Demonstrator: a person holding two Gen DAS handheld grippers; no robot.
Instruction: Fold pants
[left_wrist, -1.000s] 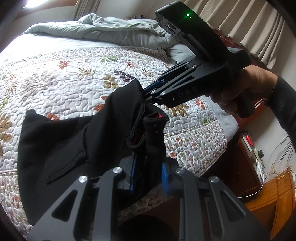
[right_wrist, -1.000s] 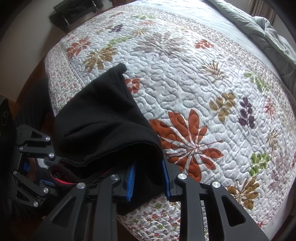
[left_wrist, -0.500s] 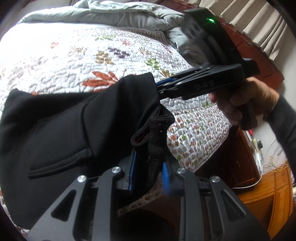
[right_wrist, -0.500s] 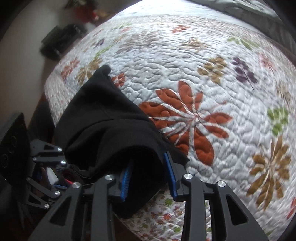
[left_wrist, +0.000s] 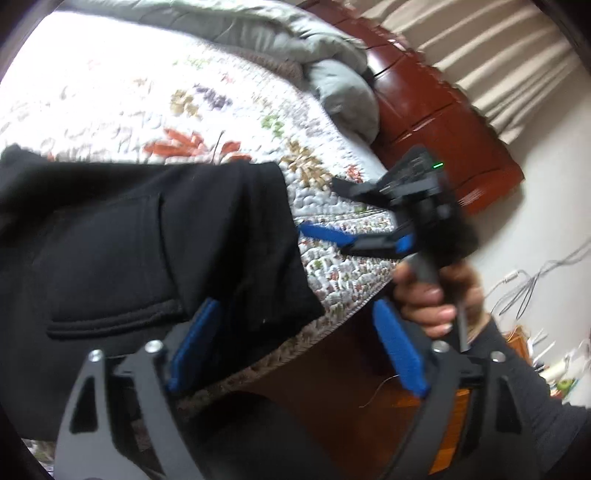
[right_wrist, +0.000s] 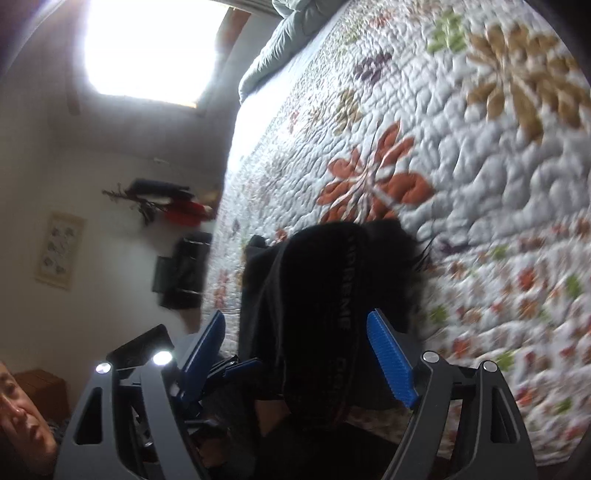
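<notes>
Now black pants (left_wrist: 155, 251) folded on quilt (left_wrist: 325, 206) (pocket up), each gripper opening, grasping nothing.

Black pants (left_wrist: 155, 251) are lying folded on the floral quilt (left_wrist: 325, 221) at the bed's edge, pocket showing, lettered waistband (right_wrist: 332, 295) hanging over the edge.

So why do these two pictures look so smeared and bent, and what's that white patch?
Left wrist view: the quilt is washed out by glare at upper left, and the right tool is motion-blurred. Right wrist view: the window blows out to white and the quilt's flowers smear. Both views bulge from the fisheye lens.
</notes>
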